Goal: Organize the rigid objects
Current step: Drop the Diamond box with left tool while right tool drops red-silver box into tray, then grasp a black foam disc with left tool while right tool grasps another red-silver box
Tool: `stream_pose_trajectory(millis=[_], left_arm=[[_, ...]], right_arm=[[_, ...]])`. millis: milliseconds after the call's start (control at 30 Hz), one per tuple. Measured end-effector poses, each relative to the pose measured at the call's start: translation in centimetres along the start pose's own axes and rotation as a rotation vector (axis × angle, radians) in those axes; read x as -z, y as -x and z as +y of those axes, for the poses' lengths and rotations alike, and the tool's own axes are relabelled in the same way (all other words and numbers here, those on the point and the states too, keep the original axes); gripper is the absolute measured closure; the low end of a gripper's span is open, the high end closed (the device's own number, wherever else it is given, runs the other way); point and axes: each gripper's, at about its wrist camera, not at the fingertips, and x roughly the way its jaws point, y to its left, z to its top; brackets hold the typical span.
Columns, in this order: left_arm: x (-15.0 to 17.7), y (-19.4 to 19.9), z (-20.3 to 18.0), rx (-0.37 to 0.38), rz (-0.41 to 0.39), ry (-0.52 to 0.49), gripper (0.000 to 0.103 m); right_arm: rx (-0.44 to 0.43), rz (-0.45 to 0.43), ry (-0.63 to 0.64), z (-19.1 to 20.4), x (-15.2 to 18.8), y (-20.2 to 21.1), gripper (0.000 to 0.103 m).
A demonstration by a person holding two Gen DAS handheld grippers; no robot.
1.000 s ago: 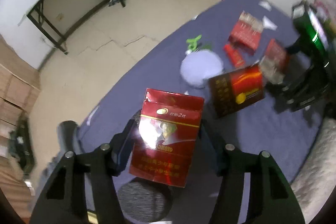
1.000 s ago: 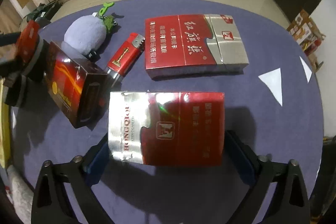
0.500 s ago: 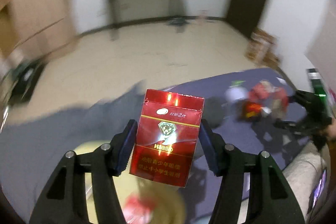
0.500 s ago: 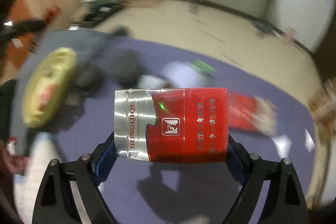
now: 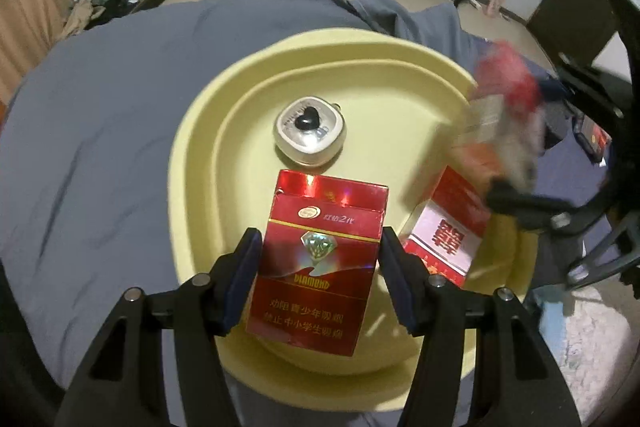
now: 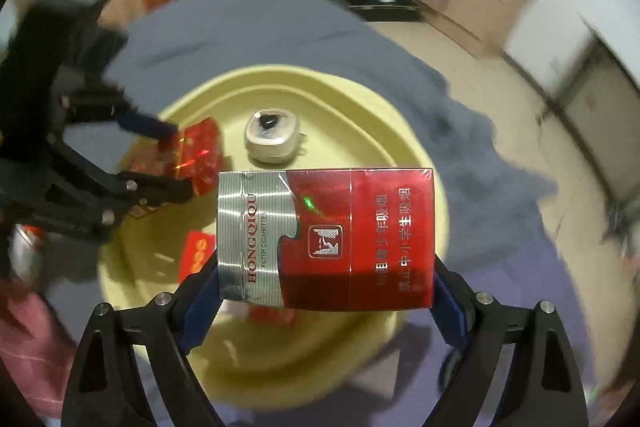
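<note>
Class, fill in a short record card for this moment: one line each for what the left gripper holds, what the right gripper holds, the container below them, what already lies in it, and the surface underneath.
left gripper: shut on the red Diamond pack, upright, over the tray
right gripper: shut on the red and silver Hongqiqu pack, held sideways, over the tray
container: yellow tray, oval, with raised rim
already in tray: small square case with a black heart; red and white pack, tilted
surface: grey-blue cloth
</note>
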Motion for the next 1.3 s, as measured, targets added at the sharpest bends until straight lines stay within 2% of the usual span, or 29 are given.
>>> stream_pose_trajectory(millis=[167,233,333,367,400,433,467,500,600,667,767,833,933,967,1033,1133,1233,1300], left_arm=[[-0.3,-1.2,0.4,0.002,0.025,-0.016,0.042],[-0.1,-1.5,0.3,0.006,0.036,-0.023,0.042],[0.6,-1.8,0.1,0.016,0.037,-0.021,0.041],[0.6,-1.8,0.1,0.028,0.038,-0.008,0.039],[0.8,-1.5,0.4,0.064,0.038,0.014,0.031],[0.8,-0.9,0.5,0.096,0.030,0.025,0.025],[0.7,-0.1,0.7,0.112,0.004,0.031,0.010],[0.6,0.6,0.6,0.109,-0.014,0.032,0.000],[-0.5,3.0,0.0,0.096,-0.070,0.025,0.000],[-1.9,4.2,-1.3,0.098,-0.100,0.020,0.000],[-5.0,5.1,-6.3,0.163,-0.122,-0.042,0.000],[-6.8,4.9,-10.0,0.191,-0.125,-0.101,0.000],[-9.2,4.0,-16.1,0.252,-0.121,-0.173,0.000],[-9.9,3.2,-18.6,0.239,-0.116,-0.211,0.000],[-10.8,1.7,-21.7,0.206,-0.106,-0.266,0.000],[-11.6,-0.6,-24.6,0.176,-0.075,-0.297,0.000],[-11.9,-2.0,-26.2,0.173,-0.060,-0.310,0.000],[-11.8,-2.6,-27.3,0.155,-0.057,-0.346,0.000]], right_arm=[[0.034,0.053,0.049,0.8,-2.6,-4.1,0.014],[0.017,0.082,0.050,1.1,-2.9,-5.4,0.013],[0.006,0.071,0.031,1.8,-3.8,-6.2,0.010],[0.001,0.061,0.017,1.4,-3.6,-5.9,0.006],[-0.005,0.047,0.003,1.4,-3.7,-5.8,0.000],[-0.013,0.032,-0.006,1.4,-3.6,-5.4,0.000],[-0.023,0.007,-0.021,1.3,-3.4,-4.6,0.000],[-0.031,-0.013,-0.036,0.8,-3.0,-4.1,0.000],[-0.038,-0.100,-0.136,-1.0,-0.9,-0.3,0.000],[-0.034,-0.155,-0.229,-3.3,1.1,2.3,0.000],[0.015,-0.186,-0.371,-8.0,5.8,5.7,0.000],[0.106,-0.152,-0.401,-11.3,10.3,7.1,0.000],[0.263,-0.053,-0.410,-15.2,17.3,8.4,0.000],[0.308,-0.023,-0.435,-16.8,20.3,8.9,0.000],[0.335,0.001,-0.507,-18.8,24.3,9.9,0.000],[0.404,0.022,-0.703,-22.7,30.3,11.3,0.000],[0.424,0.014,-0.887,-26.1,34.2,11.8,0.000],[0.389,0.004,-0.949,-27.5,35.2,11.6,0.000]])
